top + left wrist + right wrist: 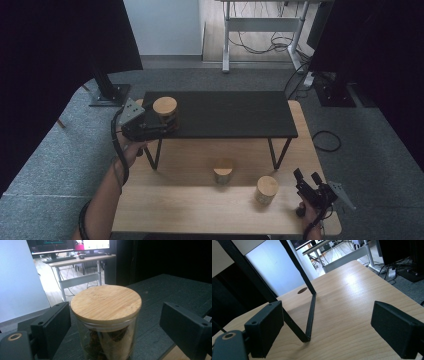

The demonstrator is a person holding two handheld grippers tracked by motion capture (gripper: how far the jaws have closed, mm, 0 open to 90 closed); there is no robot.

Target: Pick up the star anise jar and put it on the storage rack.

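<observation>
Standing on the wooden table (300, 130) is a black raised shelf (230, 112), its angled leg (310, 315) just ahead of the right gripper's left jaw in the right gripper view. On the shelf's left end sits the glass jar with a bamboo lid (165, 111), upright, dark contents inside, lid on. Left gripper (162, 122) is at that jar, jaws wide: in the left gripper view the jar (106, 312) stands between the two black jaws, close to the left one with a thin gap, clear gap to the right one, pads not pressing. Jar rests on the shelf, not lifted. Person's left hand (132, 150) holds the gripper from below the shelf edge, cable trailing down the forearm.

Two more lidded jars on the table, in front of the shelf: middle jar (223, 171) partly under the shelf's front edge, near jar (266, 189) just right of it, closer to the person. Both well apart from the left fingers; near jar is near the right fingers, to their left, not touching.

Right gripper (309, 177) low at the table's right front corner, jaws wide, nothing between them, bare tabletop ahead of the pads.
</observation>
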